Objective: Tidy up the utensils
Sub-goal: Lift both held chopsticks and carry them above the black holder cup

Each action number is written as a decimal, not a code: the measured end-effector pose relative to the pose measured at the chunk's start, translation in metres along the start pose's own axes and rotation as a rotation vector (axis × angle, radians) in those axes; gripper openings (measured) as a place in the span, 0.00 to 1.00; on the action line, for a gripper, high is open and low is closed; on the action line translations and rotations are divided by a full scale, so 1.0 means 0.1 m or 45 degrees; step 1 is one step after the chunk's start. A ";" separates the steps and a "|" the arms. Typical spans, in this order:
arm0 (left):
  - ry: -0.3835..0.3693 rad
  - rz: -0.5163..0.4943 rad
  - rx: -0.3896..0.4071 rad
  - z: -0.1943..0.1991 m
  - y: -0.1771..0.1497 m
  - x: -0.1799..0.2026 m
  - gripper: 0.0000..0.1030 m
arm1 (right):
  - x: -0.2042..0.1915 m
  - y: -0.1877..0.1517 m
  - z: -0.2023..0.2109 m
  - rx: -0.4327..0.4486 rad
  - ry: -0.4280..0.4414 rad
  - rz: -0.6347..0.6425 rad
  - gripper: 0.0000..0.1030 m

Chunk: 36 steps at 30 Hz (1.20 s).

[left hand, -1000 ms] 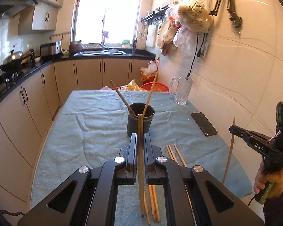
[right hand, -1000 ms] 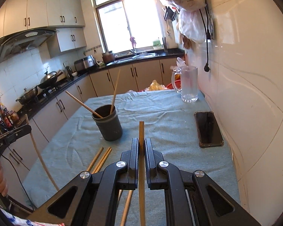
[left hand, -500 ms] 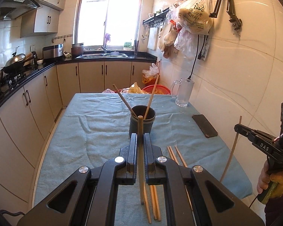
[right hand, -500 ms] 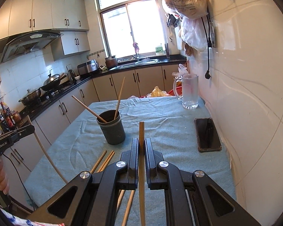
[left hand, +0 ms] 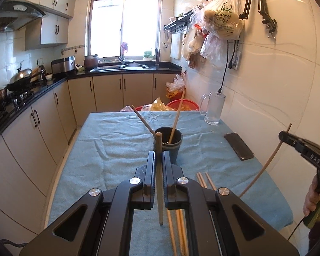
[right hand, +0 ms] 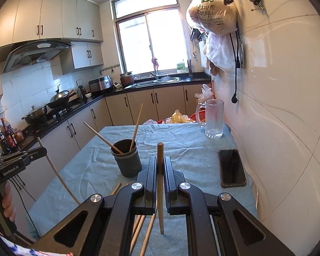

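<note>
While loose chopsticks [left hand: 202, 180] are lying on the worktop [left hand: 117, 149], left gripper [left hand: 159, 160] and right gripper [right hand: 160, 166] are each clamping one chopstick near the dark cup [left hand: 170, 143].

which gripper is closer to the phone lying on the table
Right. The right gripper hangs just beside the phone, which lies near the wall; the left gripper is farther off, behind the cup.

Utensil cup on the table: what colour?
Dark grey cup, clearest in the right wrist view.

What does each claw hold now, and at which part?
Left claw and right claw each clamp one chopstick near its thick end.
</note>
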State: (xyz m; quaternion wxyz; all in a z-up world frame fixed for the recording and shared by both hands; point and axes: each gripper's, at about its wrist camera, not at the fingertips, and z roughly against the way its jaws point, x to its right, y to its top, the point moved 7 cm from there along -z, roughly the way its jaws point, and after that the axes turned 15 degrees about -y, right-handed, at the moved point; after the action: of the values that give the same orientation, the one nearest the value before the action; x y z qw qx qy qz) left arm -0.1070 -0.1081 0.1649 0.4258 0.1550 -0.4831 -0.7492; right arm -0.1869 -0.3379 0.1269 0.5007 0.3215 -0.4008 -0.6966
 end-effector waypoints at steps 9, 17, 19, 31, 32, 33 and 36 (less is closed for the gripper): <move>0.047 -0.054 -0.031 -0.12 0.09 -0.05 0.05 | -0.10 0.14 -0.08 0.012 0.010 0.023 0.06; 0.008 -0.053 -0.049 -0.21 0.21 -0.05 0.05 | -0.24 0.29 -0.16 0.023 0.038 0.049 0.06; -0.019 -0.038 -0.041 -0.21 0.29 -0.06 0.05 | -0.28 0.33 -0.19 0.027 0.044 0.053 0.06; -0.096 -0.010 0.127 -0.20 1.24 -0.06 0.05 | -0.64 0.92 -0.47 0.077 0.111 0.062 0.06; -0.093 -0.002 0.138 -0.24 1.33 -0.07 0.05 | -0.67 0.99 -0.50 0.081 0.122 0.055 0.06; -0.095 0.007 0.146 -0.26 1.39 -0.09 0.05 | -0.71 1.07 -0.53 0.086 0.136 0.045 0.06; -0.118 0.048 0.161 -0.38 1.57 -0.14 0.05 | -0.81 1.28 -0.61 0.103 0.168 0.024 0.06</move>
State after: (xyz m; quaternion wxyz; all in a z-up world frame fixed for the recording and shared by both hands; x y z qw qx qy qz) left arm 0.0021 -0.1465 0.2785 0.4064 0.1376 -0.5516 -0.7152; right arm -0.0553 -0.2977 0.2145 0.5193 0.3829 -0.3977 -0.6524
